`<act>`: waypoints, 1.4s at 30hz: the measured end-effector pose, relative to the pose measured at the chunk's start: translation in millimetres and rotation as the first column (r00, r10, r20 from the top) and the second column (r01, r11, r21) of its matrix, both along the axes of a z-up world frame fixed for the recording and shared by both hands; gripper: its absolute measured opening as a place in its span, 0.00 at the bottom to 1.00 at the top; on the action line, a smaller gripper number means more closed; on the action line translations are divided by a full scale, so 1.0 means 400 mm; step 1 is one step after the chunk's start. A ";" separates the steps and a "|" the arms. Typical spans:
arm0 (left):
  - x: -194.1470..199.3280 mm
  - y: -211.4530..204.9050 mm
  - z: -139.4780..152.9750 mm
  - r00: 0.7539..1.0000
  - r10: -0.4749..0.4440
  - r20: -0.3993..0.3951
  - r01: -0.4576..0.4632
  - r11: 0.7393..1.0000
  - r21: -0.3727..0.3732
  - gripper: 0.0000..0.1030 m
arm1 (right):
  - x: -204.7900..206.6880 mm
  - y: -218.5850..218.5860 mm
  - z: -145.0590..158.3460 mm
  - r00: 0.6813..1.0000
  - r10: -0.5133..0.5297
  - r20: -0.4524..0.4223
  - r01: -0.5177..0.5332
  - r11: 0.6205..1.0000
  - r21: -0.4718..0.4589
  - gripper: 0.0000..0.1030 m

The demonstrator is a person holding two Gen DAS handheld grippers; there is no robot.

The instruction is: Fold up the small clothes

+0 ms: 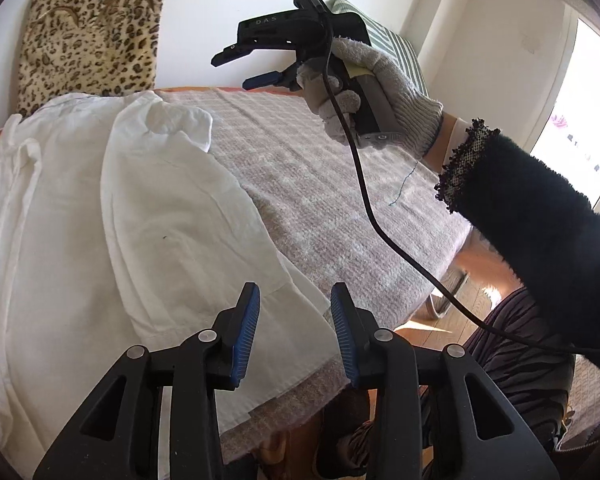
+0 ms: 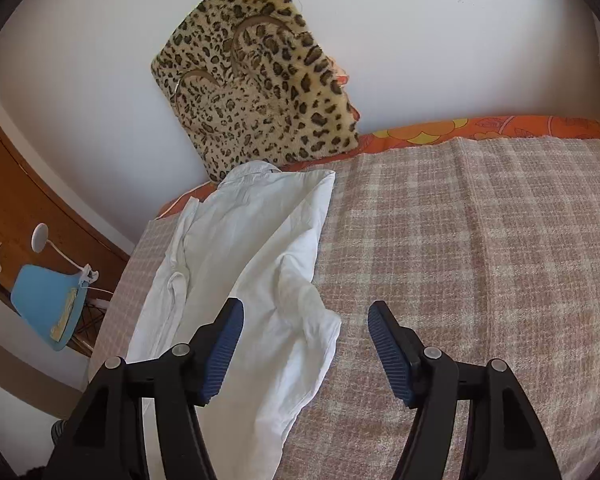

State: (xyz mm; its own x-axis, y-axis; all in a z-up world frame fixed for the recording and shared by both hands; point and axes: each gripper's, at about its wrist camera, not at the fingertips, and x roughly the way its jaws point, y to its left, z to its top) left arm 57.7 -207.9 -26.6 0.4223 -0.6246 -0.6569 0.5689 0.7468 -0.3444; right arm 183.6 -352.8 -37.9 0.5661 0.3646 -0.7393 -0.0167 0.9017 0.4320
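A bed covered in a beige-and-cream checked blanket (image 2: 460, 248) is filling a white-walled room, with an orange floral sheet (image 2: 480, 128) showing along the blanket's far edge against the wall. One leopard-print cushion (image 2: 260, 92) is leaning upright on that wall at the head of the bed. One white garment (image 1: 112, 220) is lying on the blanket, toward its left side and just below the cushion; it is lying lengthwise, partly folded, with one side panel turned over onto the body and soft creases running down the cloth. Its near hem is reaching the blanket's front edge.

Two grippers are working over the bed. The left gripper (image 1: 296, 320) is hovering above the garment's near corner, its two blue-padded fingers (image 1: 246, 332) standing apart with nothing between them. The right gripper (image 2: 306, 344) is hanging over the garment's right edge, its jaws likewise spread wide and empty; in the left wrist view it (image 1: 244, 68) is appearing raised well above the blanket, held by one hand in a grey knitted glove (image 1: 380, 88), with a black cable (image 1: 364, 200) trailing from it past a black fuzzy sleeve (image 1: 540, 224).

Beyond the bed's left side, one blue chair (image 2: 48, 304) is standing beside a wooden door (image 2: 24, 208), and one small white clip lamp (image 2: 60, 248) is showing beside the chair. One striped cushion (image 1: 396, 48) is resting at the wall on the right.
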 end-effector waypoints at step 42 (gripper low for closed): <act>0.020 -0.090 -0.067 0.999 -0.003 0.039 -0.004 0.985 0.174 0.44 | 0.153 0.098 -0.165 0.989 0.018 -0.147 -0.030 0.997 -0.076 0.04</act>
